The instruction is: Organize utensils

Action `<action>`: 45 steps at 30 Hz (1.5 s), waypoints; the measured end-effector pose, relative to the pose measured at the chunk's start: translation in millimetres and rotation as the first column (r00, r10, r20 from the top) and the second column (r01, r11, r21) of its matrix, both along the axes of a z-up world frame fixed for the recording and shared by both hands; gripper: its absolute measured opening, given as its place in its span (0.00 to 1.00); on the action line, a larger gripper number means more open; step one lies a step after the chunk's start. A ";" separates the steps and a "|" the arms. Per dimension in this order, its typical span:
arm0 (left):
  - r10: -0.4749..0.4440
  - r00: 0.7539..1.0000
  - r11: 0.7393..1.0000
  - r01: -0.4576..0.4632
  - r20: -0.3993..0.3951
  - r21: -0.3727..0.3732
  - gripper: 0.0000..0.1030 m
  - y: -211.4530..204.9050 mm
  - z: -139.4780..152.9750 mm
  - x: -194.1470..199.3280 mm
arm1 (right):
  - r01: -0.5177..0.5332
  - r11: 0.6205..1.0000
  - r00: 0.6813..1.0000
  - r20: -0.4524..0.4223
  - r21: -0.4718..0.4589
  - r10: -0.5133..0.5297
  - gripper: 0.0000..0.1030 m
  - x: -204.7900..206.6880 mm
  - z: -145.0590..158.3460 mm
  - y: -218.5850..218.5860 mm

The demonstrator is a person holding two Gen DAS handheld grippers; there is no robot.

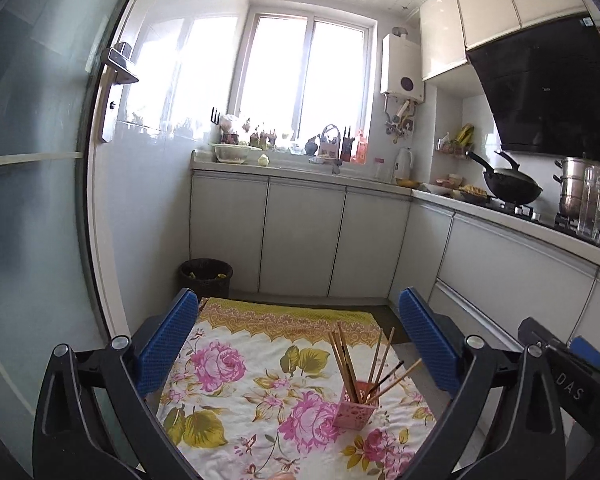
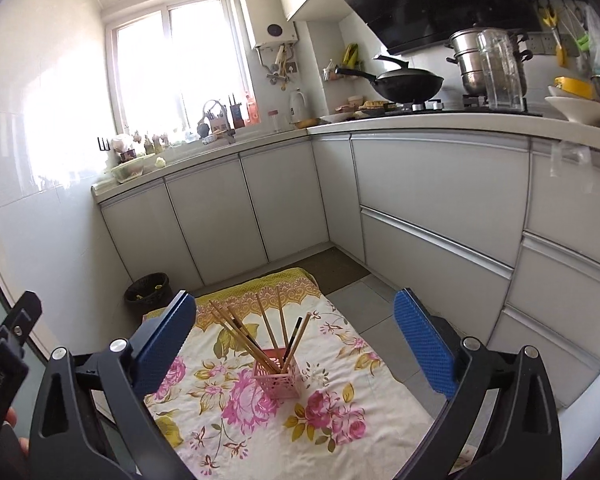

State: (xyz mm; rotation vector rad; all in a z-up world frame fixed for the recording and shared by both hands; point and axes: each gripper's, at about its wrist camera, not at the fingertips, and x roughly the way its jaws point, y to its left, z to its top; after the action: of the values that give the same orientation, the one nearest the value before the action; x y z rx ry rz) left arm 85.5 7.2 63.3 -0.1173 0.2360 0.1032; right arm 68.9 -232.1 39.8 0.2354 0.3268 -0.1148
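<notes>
Bright sun comes through the window [image 1: 304,80] above the counter [image 1: 300,172]. White cupboards [image 2: 440,200] line two walls.

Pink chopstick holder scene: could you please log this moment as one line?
left gripper: open, empty | right gripper: open, empty | chopsticks: upright in pink holder | holder on floral cloth

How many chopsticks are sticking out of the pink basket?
About 8 chopsticks, all standing in the pink basket on the flowery cloth: some lean left, the rest stand near the middle. Overlapping ones may hide more.
</notes>
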 end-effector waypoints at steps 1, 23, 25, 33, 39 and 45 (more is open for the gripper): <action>-0.010 1.000 1.000 0.010 -0.011 -0.004 0.93 -2.4 2.0 -6.8 | 0.004 1.000 1.000 0.013 -0.007 -0.004 0.94 -15.0 3.3 -0.5; 0.007 0.995 0.998 -0.001 -0.102 0.059 0.93 -9.9 4.0 -83.1 | -0.058 0.997 0.998 0.012 -0.041 0.058 0.94 -116.0 10.4 11.0; 0.006 0.995 0.999 -0.001 -0.100 0.050 0.93 -9.4 6.1 -86.6 | -0.058 0.998 0.998 0.019 -0.039 0.059 0.94 -118.8 11.4 10.9; 0.045 0.997 0.998 -0.041 -0.065 0.048 0.93 -7.3 13.0 -93.4 | -0.005 1.000 0.999 0.040 -0.031 0.007 0.94 -121.1 14.6 1.9; 0.077 0.994 0.995 -0.073 -0.072 0.063 0.93 -8.4 8.7 -92.0 | 0.042 0.998 0.999 0.030 -0.036 -0.041 0.94 -118.7 7.7 -5.9; 0.085 0.994 0.995 -0.080 -0.072 0.065 0.93 -9.4 7.9 -93.2 | 0.051 0.998 0.998 0.027 -0.046 -0.050 0.94 -118.2 4.3 -7.1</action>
State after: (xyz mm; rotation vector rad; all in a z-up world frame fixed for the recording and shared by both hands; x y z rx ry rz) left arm -7.8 -2.3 71.2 -0.0613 0.3025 0.1975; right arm -49.3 -239.2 44.2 0.1986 0.2917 -0.1689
